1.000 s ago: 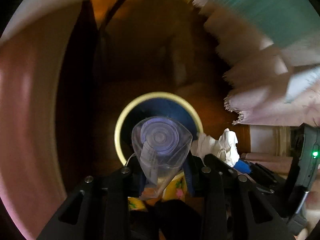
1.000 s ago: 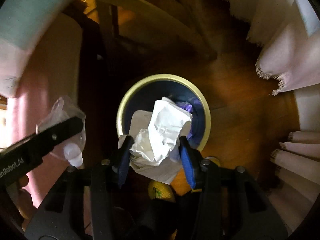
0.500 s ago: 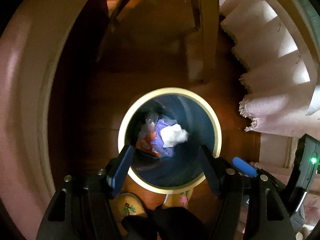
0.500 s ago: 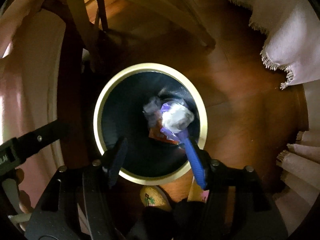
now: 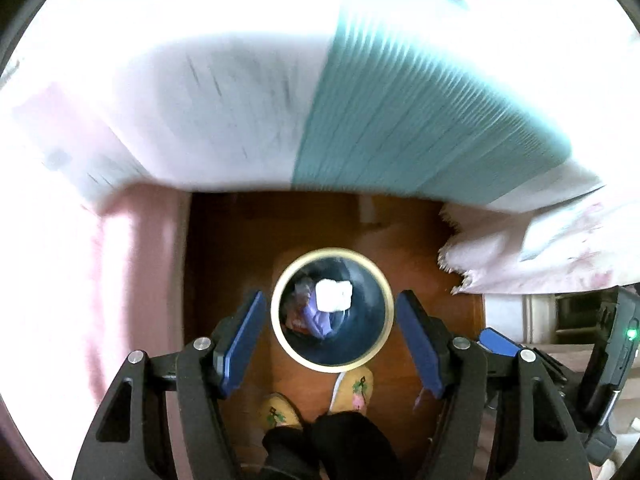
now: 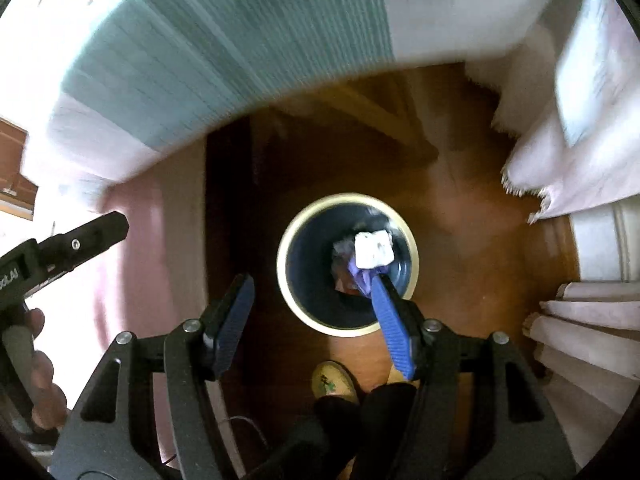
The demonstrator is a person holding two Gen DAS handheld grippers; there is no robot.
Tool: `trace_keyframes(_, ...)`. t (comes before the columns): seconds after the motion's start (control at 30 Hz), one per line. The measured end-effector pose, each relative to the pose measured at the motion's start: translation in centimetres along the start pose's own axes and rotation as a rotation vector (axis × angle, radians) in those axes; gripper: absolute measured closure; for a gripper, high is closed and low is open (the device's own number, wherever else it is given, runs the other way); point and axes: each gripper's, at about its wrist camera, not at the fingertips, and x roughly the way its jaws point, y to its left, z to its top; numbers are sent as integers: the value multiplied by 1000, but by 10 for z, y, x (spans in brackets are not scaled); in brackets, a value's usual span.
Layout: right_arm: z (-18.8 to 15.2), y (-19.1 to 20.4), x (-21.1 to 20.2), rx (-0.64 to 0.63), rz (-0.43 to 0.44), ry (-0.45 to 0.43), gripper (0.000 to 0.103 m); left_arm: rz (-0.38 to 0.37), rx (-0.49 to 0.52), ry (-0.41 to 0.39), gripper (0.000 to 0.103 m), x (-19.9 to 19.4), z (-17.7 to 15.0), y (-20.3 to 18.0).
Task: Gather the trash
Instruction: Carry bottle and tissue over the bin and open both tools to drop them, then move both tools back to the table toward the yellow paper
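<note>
Left wrist: trash [image 5: 326, 307] in bin [image 5: 280, 332], below spread jaws.

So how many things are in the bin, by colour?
White crumpled paper: 1
Purple wrapper: 1
Orange wrapper: 1
Clear plastic: 1
Total: 4 that show in the bin; more may lie hidden beneath.

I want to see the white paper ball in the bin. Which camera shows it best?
The right wrist view. There the crumpled white paper looks bigger and its creases show, atop purple trash in the bin. The left wrist view shows it too, but smaller and glared to a blank white patch.
</note>
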Motion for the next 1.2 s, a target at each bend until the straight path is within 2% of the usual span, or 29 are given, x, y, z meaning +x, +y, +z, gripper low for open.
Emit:
trace_keyframes(0.17, 14, 36, -78, -6, 21, -61, 45, 4, 54, -97, 34, -97, 21, -13)
trace_keyframes(0.33, 33, 73, -168, -30, 36, -177, 45, 13, 124, -163, 34, -173, 38, -24)
trace_keyframes(0.4, 36, 81, -191, -43, 34, -217, 45, -18, 167, -184, 34, -202, 46, -33)
trace_keyframes(0.57, 45, 97, -250, -65, 7, -323, 45, -35, 261, -271, 34, -265, 62, -53)
trace_keyframes(0.63, 50, 99, -270, -65, -7, -360, 45, -45, 270, -291, 34, -287, 69, -58)
trace_keyframes(0.8, 64, 99, -308, -45, -13, -434, 45, -65, 301, -318, 34, -324, 90, -71)
trace_keyframes(0.97, 77, 94, -332, -17, -15, -484, 45, -60, 338, -345, 34, -343, 106, -90)
trace_keyframes(1.07, 86, 90, -337, -18, -26, -492, 45, -47, 350, -357, 34, -345, 117, -102)
trace_keyframes(1.2, 105, 79, -328, -10, -28, -491, 45, -57, 365, -326, 34, -327, 139, -116)
